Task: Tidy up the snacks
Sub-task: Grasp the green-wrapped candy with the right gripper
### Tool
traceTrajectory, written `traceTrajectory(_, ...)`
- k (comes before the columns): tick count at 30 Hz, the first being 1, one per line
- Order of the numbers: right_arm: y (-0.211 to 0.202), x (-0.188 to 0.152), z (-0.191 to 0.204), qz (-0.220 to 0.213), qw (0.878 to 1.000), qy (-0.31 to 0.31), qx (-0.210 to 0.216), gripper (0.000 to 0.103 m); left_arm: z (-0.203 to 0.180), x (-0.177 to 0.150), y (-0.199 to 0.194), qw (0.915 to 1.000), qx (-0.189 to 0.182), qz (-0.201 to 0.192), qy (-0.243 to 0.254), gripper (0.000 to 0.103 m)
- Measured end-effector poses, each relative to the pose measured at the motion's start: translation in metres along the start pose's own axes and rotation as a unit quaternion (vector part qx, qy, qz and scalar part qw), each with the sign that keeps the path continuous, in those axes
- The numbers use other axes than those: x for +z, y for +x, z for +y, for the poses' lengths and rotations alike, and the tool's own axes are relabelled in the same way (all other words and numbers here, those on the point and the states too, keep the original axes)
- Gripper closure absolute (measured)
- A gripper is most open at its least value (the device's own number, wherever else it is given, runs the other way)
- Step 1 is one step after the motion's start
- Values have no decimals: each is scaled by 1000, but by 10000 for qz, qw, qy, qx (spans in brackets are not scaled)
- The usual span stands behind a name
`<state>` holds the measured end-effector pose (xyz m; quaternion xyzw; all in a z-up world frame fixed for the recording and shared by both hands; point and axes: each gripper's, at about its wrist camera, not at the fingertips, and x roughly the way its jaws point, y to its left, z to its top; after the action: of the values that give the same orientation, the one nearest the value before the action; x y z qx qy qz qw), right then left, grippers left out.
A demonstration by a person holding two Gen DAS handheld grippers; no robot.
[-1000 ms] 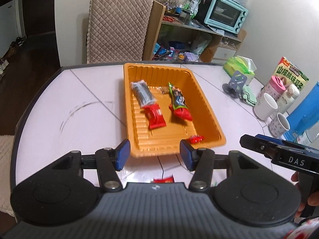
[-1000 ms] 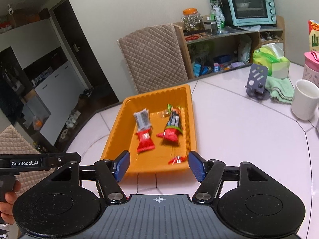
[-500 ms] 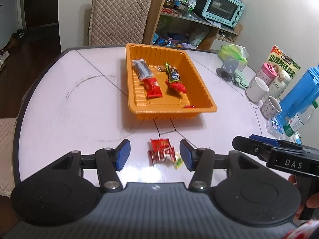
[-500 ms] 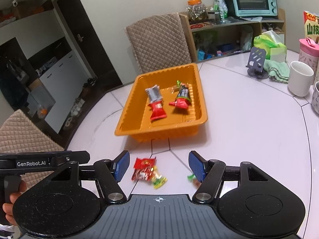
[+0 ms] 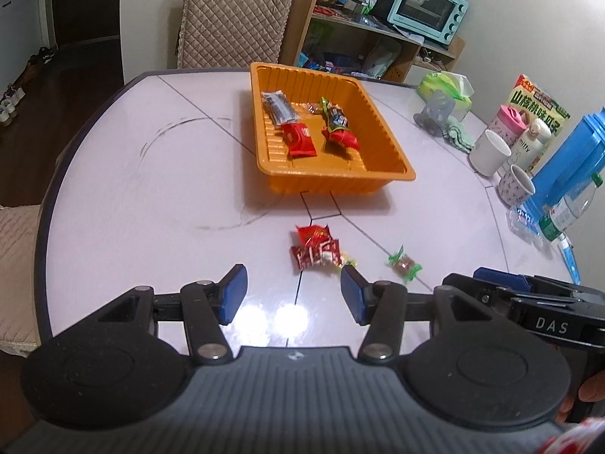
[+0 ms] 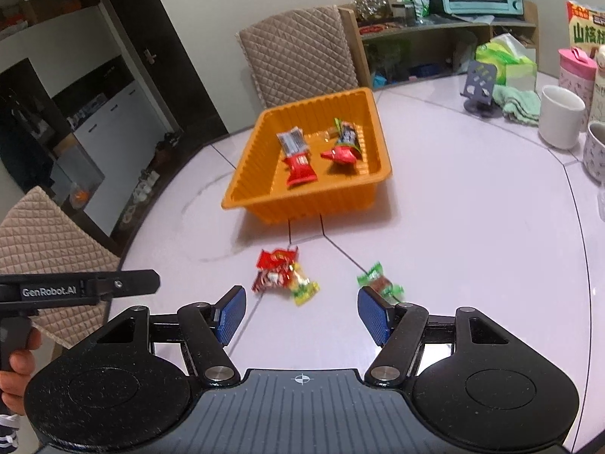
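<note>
Closing on the red packets risks pinching only one, since they overlap with a yellow candy touching them; thin wrappers can slip. The left gripper and right gripper both hover spread and empty. A green candy lies nearby on the table. The tray holds two bars.

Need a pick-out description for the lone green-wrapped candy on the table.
Start at the orange tray mid-table. On the bare table in front of it, right of the red snack pile, lies the candy. It lies alone, small, brown with green twisted ends.
</note>
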<state>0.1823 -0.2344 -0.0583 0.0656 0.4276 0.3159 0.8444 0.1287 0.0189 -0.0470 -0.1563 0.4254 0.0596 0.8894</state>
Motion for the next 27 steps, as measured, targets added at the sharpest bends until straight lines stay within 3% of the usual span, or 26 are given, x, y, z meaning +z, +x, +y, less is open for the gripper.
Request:
traceTrajectory(11,11,-27,-2,237,9994,-110,-223,37,6,-18,2,10000,-1,70,22,52)
traceTrajectory(27,33,-33,-8,100,9983,-448,-365,38,12,-26,17,9998,77,-12,178,52)
